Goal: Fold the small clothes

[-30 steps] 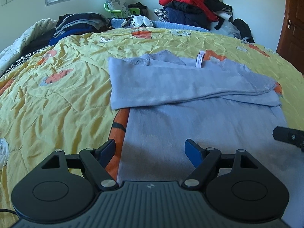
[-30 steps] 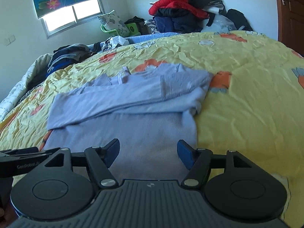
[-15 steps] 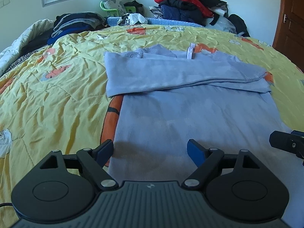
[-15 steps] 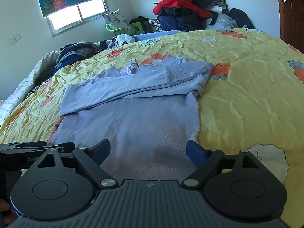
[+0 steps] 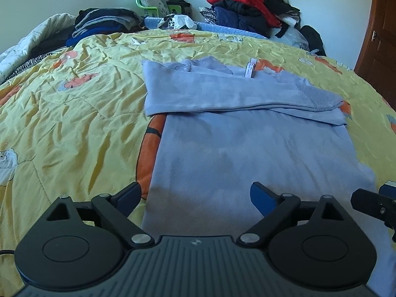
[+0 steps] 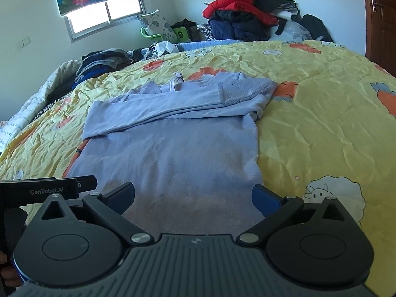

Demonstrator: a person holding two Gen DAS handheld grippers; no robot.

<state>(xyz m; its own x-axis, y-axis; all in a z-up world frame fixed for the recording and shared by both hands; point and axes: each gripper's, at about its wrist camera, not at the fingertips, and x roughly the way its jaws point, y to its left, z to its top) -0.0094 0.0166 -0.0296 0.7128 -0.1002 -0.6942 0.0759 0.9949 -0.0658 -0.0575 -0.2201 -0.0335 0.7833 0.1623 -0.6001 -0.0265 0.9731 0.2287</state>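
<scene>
A light blue long-sleeved top lies flat on the yellow bedspread, its sleeves folded across the chest and a white label at the neck. My left gripper hovers over the hem's left corner, its jaws opening, with nothing pressed between the blue pads. My right gripper hovers over the hem's right part, jaws opening too, pads apart above the cloth. Each gripper's finger shows at the edge of the other's view.
A heap of red, navy and black clothes is piled at the bed's far end. Folded dark clothes lie at the far left by a window. A brown door stands on the right.
Both grippers' jaws have spread wider. Both have drawn back toward the hem, so more of the top's lower part shows in each view.
</scene>
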